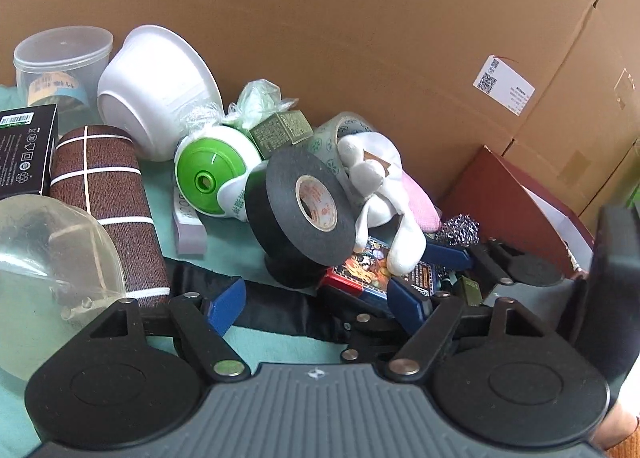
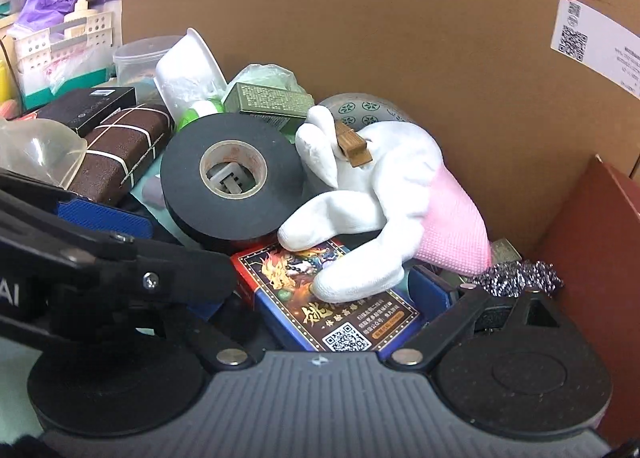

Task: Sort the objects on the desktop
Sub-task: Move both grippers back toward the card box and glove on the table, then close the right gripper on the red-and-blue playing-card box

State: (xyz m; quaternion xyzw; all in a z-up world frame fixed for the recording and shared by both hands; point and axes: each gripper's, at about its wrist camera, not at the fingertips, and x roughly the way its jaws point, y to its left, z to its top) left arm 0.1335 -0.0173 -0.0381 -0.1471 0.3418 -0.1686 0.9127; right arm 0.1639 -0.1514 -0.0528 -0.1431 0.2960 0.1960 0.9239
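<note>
A pile of desktop objects lies on a teal cloth against a cardboard wall. A black tape roll [image 1: 304,210] [image 2: 232,182] leans beside a white and pink glove [image 1: 384,194] [image 2: 384,194] that lies over a card box [image 1: 376,274] [image 2: 340,298]. My left gripper [image 1: 320,306] is open over a black strap [image 1: 280,302], its blue fingers [image 1: 226,304] apart. My right gripper [image 2: 320,290] is open, its fingers either side of the card box; its right finger [image 2: 434,290] shows and the left one is mostly hidden by the left gripper's arm.
A brown case [image 1: 108,210], a green and white ball-like dispenser [image 1: 212,174], a white bowl [image 1: 160,90], a clear lidded jar [image 1: 60,62], a clear dome [image 1: 52,258], a steel scourer [image 2: 516,276] and a dark red box [image 2: 600,258] crowd the area.
</note>
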